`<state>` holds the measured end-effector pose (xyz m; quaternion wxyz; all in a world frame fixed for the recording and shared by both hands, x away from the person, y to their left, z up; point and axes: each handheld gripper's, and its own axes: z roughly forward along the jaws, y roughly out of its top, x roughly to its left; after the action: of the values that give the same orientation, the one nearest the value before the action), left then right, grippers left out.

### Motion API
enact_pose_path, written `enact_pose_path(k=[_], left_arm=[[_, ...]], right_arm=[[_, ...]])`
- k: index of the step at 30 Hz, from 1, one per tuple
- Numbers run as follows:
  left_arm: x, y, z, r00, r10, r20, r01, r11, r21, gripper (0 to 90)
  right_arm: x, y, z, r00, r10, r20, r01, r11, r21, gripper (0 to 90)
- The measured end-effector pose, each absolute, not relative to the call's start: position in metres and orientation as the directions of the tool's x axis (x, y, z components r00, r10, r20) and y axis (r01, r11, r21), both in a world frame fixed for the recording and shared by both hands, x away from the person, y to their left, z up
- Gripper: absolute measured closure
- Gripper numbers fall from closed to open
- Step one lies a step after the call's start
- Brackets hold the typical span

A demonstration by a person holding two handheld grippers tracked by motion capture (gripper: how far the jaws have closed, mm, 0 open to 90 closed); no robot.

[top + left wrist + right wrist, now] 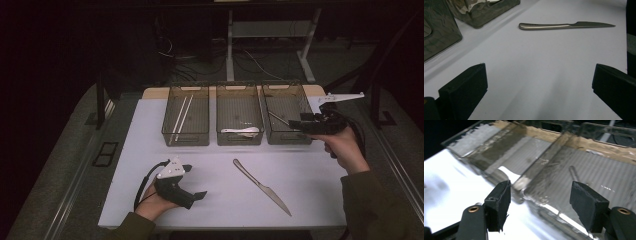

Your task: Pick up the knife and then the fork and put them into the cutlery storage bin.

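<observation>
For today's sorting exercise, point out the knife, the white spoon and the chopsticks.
knife (261,186), high view, where handle meets blade.
white spoon (241,131), high view, on its handle.
chopsticks (181,118), high view, mid-length.

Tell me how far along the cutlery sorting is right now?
Looks mostly done: chopsticks lie in the left bin, a white spoon in the middle bin, and a metal utensil in the right bin. Nothing is in hand: the right gripper hangs open over the right bin, and the left gripper is open, low over the table. Left: the knife on the table.
</observation>
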<state>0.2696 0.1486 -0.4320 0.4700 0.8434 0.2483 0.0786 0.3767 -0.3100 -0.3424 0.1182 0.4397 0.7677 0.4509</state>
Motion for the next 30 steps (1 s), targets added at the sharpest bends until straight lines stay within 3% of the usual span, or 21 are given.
enact_pose_path(k=[19, 30], left_arm=[[0.269, 0.15, -0.431, 0.862, 0.496, -0.102, 0.345, -0.428, 0.835, 0.0], [0.269, 0.151, -0.43, 0.862, 0.497, -0.097, 0.341, -0.427, 0.837, 0.0]], right_arm=[[0.317, -0.282, -0.366, -0.664, 0.724, 0.187, 0.531, 0.28, 0.8, 34.8], [0.305, -0.265, -0.378, -0.703, 0.693, 0.16, 0.526, 0.356, 0.772, 37.8]])
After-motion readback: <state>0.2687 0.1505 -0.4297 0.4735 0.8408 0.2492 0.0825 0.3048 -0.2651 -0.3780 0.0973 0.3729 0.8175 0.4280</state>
